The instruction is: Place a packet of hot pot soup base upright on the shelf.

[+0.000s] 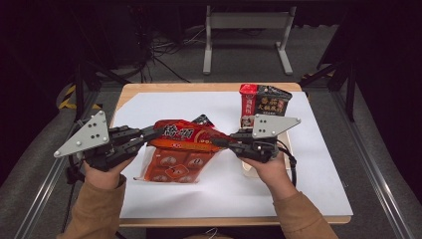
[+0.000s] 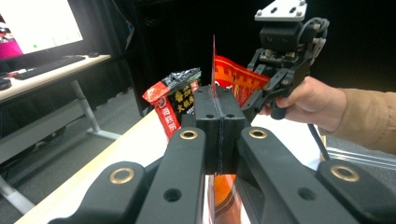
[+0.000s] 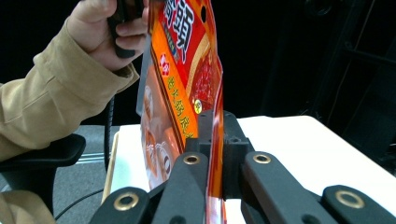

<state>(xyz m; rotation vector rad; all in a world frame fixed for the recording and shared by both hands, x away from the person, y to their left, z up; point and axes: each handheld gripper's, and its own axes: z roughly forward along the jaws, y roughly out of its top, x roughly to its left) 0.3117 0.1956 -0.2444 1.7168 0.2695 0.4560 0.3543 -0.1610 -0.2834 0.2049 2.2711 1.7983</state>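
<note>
The snack bag (image 1: pixel 181 149) is glossy red and orange plastic film, partly clear. Both grippers, left (image 1: pixel 149 134) and right (image 1: pixel 224 142), are matt black plastic with brass-coloured rivets and flat grey plates. White paper (image 1: pixel 308 169) covers the pale wood table (image 1: pixel 149 87). The 2 sleeves (image 1: pixel 94 211) are tan cloth.

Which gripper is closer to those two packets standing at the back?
Right. The right gripper sits just in front of the standing packets; the left gripper is across the table, holding the red bag's other end.

Three cameras: one overhead, two tong-mounted.
High view looks forward-down over the table (image 1: pixel 308 194); both gripper views sit close behind their jaws, facing each other, sharing the red snack bag (image 1: pixel 185 137).
</note>
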